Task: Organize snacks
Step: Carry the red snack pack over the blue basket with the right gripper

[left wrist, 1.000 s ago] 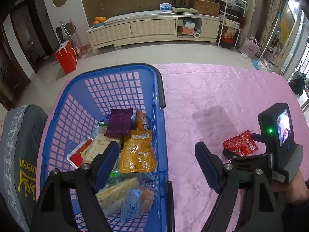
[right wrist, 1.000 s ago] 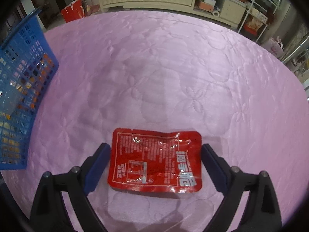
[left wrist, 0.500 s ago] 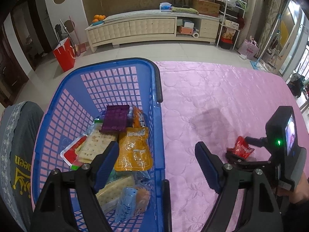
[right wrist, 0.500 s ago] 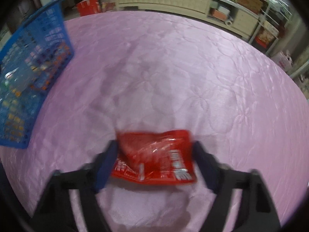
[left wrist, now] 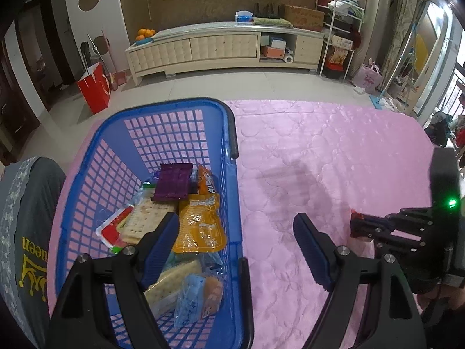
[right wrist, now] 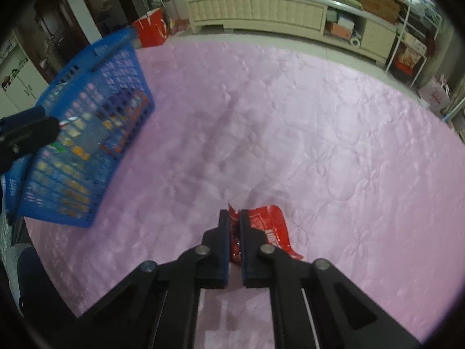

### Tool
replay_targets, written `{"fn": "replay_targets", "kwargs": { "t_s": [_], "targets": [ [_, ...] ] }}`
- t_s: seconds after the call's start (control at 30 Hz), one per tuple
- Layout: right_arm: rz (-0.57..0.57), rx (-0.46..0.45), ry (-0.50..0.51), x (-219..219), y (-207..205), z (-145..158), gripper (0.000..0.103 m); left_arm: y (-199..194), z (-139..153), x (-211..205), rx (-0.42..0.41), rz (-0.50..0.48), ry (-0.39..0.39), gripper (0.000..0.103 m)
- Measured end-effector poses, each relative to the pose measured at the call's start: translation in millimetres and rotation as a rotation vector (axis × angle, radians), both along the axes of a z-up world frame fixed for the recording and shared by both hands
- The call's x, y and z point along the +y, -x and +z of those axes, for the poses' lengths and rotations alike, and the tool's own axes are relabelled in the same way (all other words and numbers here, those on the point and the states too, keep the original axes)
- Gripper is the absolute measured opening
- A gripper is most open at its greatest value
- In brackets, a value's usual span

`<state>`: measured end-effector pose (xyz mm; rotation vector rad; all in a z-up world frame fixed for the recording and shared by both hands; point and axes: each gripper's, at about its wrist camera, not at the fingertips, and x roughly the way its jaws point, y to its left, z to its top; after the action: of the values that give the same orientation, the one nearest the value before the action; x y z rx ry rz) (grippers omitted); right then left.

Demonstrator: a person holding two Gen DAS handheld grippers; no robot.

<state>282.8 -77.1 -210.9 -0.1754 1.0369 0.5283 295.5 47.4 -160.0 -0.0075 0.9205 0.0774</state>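
A blue plastic basket (left wrist: 229,174) sits on the pink quilted table at the left, holding several snacks: a purple pack (left wrist: 174,181), an orange pouch (left wrist: 200,224), crackers (left wrist: 148,218) and a blue-wrapped bun (left wrist: 197,296). My left gripper (left wrist: 235,241) is open and empty, straddling the basket's right wall. My right gripper (right wrist: 234,218) is shut on a red snack packet (right wrist: 273,226), crumpled between the pads and held over the table right of the basket (right wrist: 87,133). In the left wrist view the right gripper (left wrist: 357,226) shows with only a sliver of red.
The pink quilted cloth (left wrist: 334,151) covers the table between basket and right gripper. A person's grey-clothed body (left wrist: 26,232) is at the left edge. Beyond the table are a cream cabinet (left wrist: 221,49) and a red bag (left wrist: 93,90) on the floor.
My right gripper closed on the red packet, crumpling it, lifted it off the cloth and swung toward the basket. The left gripper stayed open over the basket edge.
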Motion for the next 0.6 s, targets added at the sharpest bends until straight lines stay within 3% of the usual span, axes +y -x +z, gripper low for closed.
{"fn": "replay_targets", "kwargs": {
  "t_s": [0.37,0.6],
  "targets": [
    [0.055,-0.16,-0.068,14,49,97,0.009,46,45,11,-0.085,-0.008,0.015,0.079],
    [0.098,-0.24,-0.11,34,78,138,0.009,80,71,25,-0.145,-0.001,0.011,0.079]
  ]
}}
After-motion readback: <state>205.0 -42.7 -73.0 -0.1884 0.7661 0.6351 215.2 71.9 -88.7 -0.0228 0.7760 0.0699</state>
